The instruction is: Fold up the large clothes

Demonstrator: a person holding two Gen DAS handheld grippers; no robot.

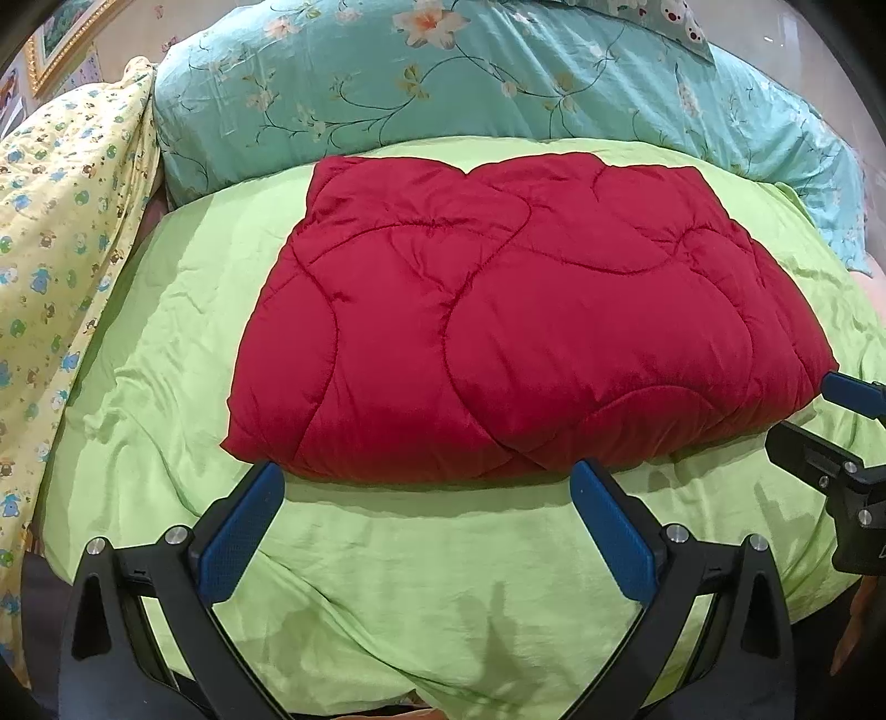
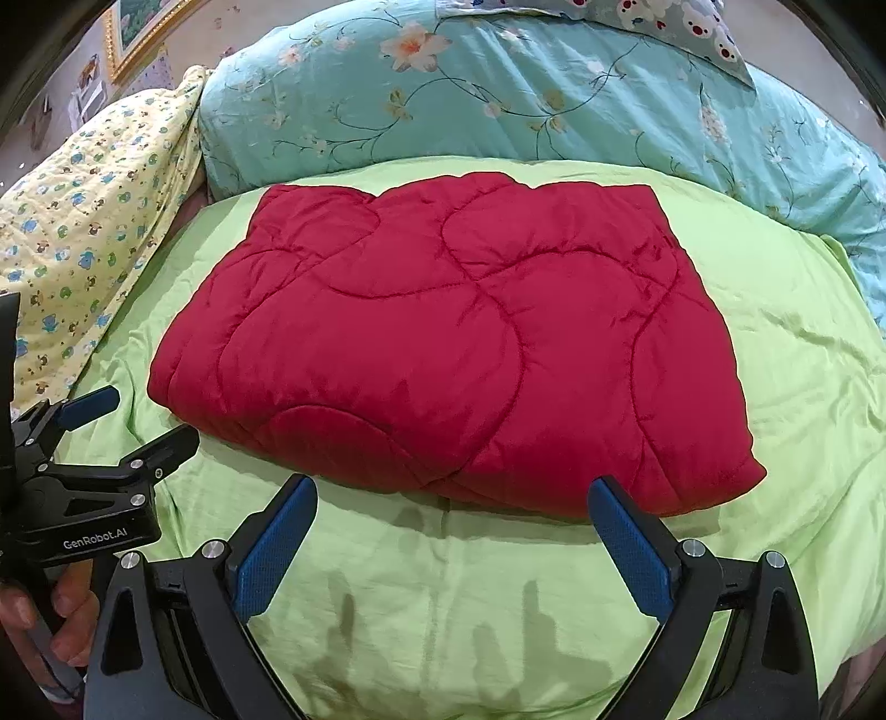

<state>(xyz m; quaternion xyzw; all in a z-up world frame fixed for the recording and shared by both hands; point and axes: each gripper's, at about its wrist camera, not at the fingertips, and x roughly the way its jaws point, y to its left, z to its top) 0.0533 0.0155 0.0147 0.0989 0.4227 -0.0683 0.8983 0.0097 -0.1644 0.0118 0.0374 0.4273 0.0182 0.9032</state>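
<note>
A red quilted blanket (image 1: 515, 315) lies folded into a thick rectangle on the green bed sheet (image 1: 387, 598); it also shows in the right wrist view (image 2: 454, 343). My left gripper (image 1: 426, 482) is open and empty, its blue pads just short of the blanket's near edge. My right gripper (image 2: 451, 495) is open and empty, just in front of the near edge toward the blanket's right corner. The right gripper also shows at the right edge of the left wrist view (image 1: 830, 421), and the left gripper at the left of the right wrist view (image 2: 138, 421).
A teal floral duvet (image 1: 498, 83) is piled behind the blanket. A yellow printed quilt (image 1: 61, 232) lies along the left. A pillow with bear print (image 2: 681, 27) sits at the back right. A framed picture (image 1: 61, 33) hangs at the upper left. Green sheet (image 2: 443, 620) spreads in front.
</note>
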